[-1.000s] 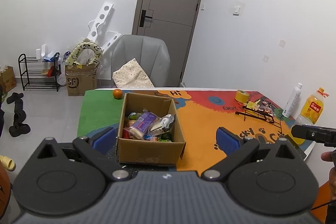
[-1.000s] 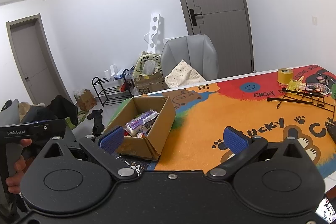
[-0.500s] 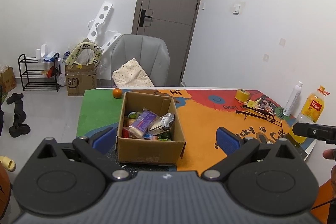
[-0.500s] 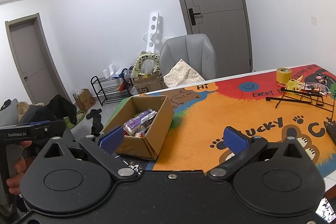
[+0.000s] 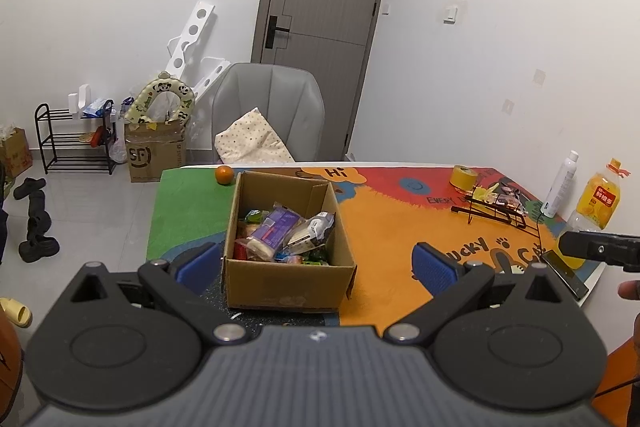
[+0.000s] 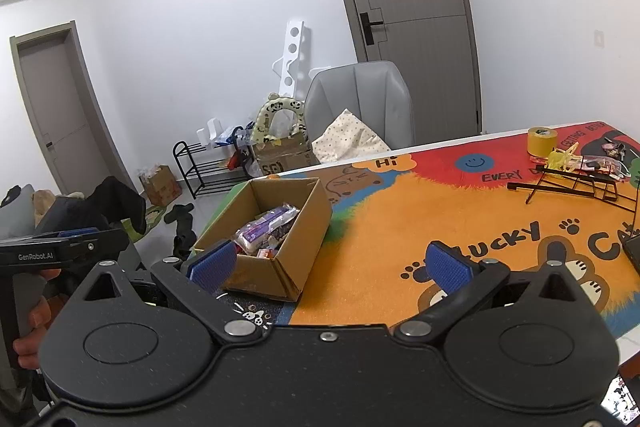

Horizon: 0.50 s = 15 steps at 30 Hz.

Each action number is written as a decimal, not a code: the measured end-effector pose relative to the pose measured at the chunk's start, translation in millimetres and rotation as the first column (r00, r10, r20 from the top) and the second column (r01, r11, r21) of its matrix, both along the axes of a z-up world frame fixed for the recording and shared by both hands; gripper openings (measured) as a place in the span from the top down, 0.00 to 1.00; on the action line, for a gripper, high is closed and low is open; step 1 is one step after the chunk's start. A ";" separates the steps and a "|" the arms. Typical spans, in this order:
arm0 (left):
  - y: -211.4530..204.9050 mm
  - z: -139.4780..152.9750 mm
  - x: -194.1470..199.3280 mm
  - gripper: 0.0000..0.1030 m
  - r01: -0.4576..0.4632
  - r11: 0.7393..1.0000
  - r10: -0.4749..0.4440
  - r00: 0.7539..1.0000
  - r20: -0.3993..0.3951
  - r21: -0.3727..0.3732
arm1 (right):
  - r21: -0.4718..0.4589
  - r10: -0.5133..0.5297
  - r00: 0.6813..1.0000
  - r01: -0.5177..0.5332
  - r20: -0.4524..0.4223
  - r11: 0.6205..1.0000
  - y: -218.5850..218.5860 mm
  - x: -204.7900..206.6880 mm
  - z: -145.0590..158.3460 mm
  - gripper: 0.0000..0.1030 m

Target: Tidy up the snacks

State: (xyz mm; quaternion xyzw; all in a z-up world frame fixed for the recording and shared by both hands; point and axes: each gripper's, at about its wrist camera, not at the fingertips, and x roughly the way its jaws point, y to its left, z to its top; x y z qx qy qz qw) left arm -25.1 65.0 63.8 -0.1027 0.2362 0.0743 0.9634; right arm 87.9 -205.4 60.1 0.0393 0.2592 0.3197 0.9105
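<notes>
A brown cardboard box (image 5: 288, 279) sits on an orange, red and green cartoon-printed mat (image 5: 384, 227).

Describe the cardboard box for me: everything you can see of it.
The box is plain brown corrugated cardboard, open-topped, with its flaps folded down inside. It sits upright on the colourful mat near the table's front edge, its near wall creased and scuffed. Inside lies a loose pile of wrapped snacks, including a purple packet on top. Neither gripper touches it; the left gripper hangs open before it.

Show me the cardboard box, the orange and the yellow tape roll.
cardboard box (image 5: 286, 283), left wrist view, front wall.
orange (image 5: 224, 174), left wrist view, its middle.
yellow tape roll (image 6: 541, 142), right wrist view, outer side.
</notes>
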 end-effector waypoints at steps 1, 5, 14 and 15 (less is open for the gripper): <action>0.5 -0.4 0.4 0.02 0.001 1.000 -0.001 1.000 0.000 0.000 | -0.001 -0.001 1.000 0.001 -0.002 1.000 0.4 0.0 -0.1 0.00; 0.6 -0.7 0.5 0.01 0.002 1.000 -0.002 1.000 0.000 0.000 | -0.002 -0.002 1.000 0.002 -0.003 1.000 0.2 0.0 0.2 0.00; 1.2 -5.5 2.2 0.01 0.007 1.000 -0.007 1.000 -0.012 -0.001 | -0.004 -0.004 1.000 0.003 -0.007 1.000 0.9 0.2 -1.9 0.00; 1.7 -5.5 2.9 0.01 0.008 1.000 -0.008 1.000 -0.014 -0.002 | -0.005 -0.004 1.000 0.004 -0.008 1.000 1.4 0.4 -2.8 0.00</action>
